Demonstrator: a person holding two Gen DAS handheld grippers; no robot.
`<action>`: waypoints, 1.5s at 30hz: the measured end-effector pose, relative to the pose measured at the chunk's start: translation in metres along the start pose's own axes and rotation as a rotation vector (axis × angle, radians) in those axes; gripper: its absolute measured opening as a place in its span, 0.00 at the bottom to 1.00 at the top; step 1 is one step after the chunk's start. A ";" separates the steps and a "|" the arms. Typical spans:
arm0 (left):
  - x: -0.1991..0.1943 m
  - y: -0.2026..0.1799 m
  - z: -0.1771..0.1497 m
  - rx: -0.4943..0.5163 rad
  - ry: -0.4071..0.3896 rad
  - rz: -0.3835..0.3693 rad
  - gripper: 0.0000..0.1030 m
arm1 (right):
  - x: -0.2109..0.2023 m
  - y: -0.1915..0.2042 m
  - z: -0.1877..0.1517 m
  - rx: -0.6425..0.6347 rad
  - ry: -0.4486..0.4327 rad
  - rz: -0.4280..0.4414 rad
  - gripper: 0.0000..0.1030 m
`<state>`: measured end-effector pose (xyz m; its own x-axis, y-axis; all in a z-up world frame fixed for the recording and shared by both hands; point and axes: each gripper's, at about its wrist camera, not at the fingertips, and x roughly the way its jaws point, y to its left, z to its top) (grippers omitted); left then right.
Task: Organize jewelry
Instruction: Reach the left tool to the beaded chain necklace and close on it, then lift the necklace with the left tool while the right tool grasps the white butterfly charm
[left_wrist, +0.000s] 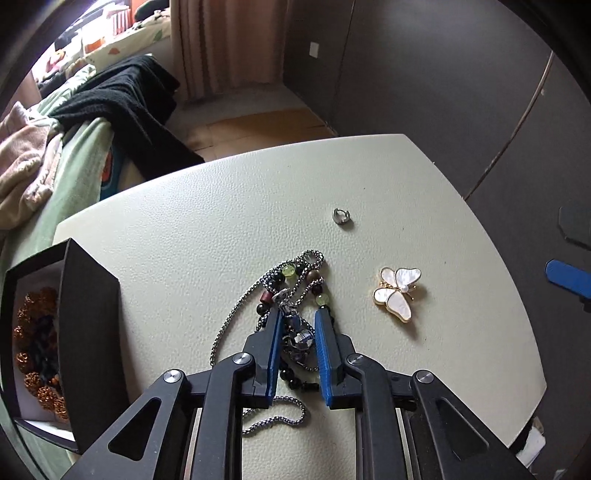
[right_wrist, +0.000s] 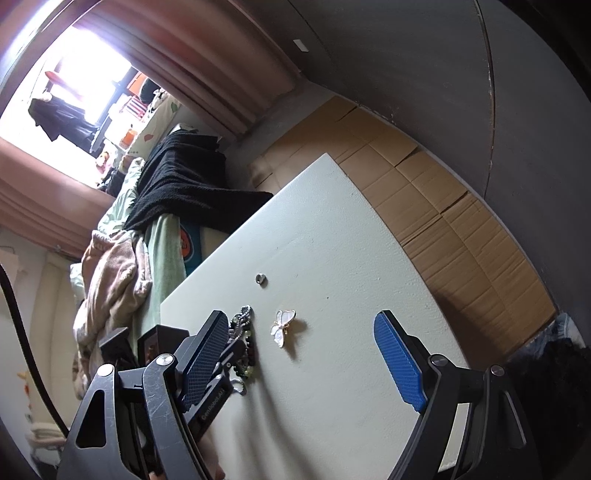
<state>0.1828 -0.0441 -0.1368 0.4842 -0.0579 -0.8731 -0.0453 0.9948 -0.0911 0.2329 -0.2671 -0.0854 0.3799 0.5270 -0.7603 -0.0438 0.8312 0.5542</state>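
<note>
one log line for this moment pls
left tool: shut on tangled chain and beads | right tool: open, holds nothing | butterfly brooch, ring: loose on table | box: open

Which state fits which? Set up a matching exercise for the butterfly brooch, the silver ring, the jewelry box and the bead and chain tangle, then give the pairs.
1. butterfly brooch
2. silver ring
3. jewelry box
4. bead and chain tangle

A. open, beads inside
B. between the left gripper's fingers
C. farthest out on the table
D. white with gold edging

Pairs: 1-D, 2-C, 3-A, 4-B
</note>
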 end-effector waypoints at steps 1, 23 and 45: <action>0.000 0.003 0.001 -0.010 -0.001 -0.003 0.14 | 0.002 0.002 -0.001 -0.008 0.005 -0.004 0.80; -0.080 0.064 0.018 -0.234 -0.193 -0.241 0.08 | 0.057 0.033 -0.013 -0.107 0.111 -0.040 0.60; -0.115 0.113 0.006 -0.325 -0.271 -0.260 0.08 | 0.104 0.054 -0.019 -0.188 0.121 -0.197 0.20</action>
<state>0.1269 0.0754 -0.0436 0.7236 -0.2342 -0.6492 -0.1416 0.8703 -0.4717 0.2524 -0.1640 -0.1404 0.2854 0.3606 -0.8880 -0.1549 0.9317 0.3286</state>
